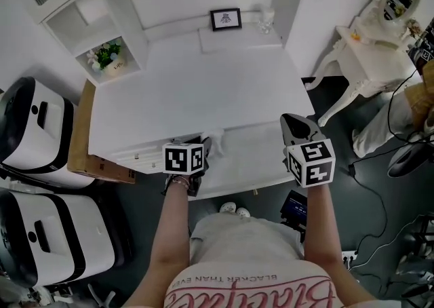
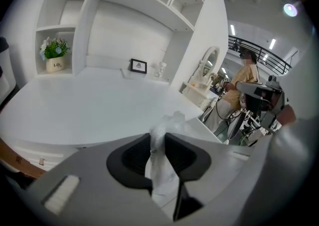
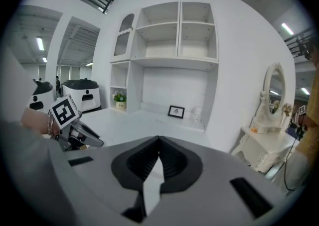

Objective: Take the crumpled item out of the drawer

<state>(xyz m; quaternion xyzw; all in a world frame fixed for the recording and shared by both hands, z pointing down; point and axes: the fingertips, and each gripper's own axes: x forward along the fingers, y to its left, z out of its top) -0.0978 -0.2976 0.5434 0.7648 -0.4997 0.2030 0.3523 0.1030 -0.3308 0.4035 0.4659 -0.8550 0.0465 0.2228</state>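
A crumpled, clear-white plastic item [image 2: 160, 138] is pinched between the jaws of my left gripper [image 2: 158, 145]. In the head view that gripper [image 1: 205, 145] hovers at the front edge of the white desk [image 1: 203, 89], and the crumpled item [image 1: 215, 138] shows as a small white wad at its tip. It is just above the left end of the open white drawer [image 1: 254, 154]. My right gripper [image 1: 293, 125] is held over the drawer's right end. Its jaws meet at the tips with nothing between them [image 3: 158, 143]. The left gripper [image 3: 75, 135] shows at the left of the right gripper view.
At the back of the desk stand a small picture frame [image 1: 225, 19] and a glass ornament [image 1: 266, 22]. A potted plant [image 1: 106, 54] sits in a shelf nook. White machines [image 1: 34, 123] and a wooden board [image 1: 85, 144] stand at the left. A vanity table [image 1: 366, 35] and floor cables [image 1: 380, 184] lie to the right.
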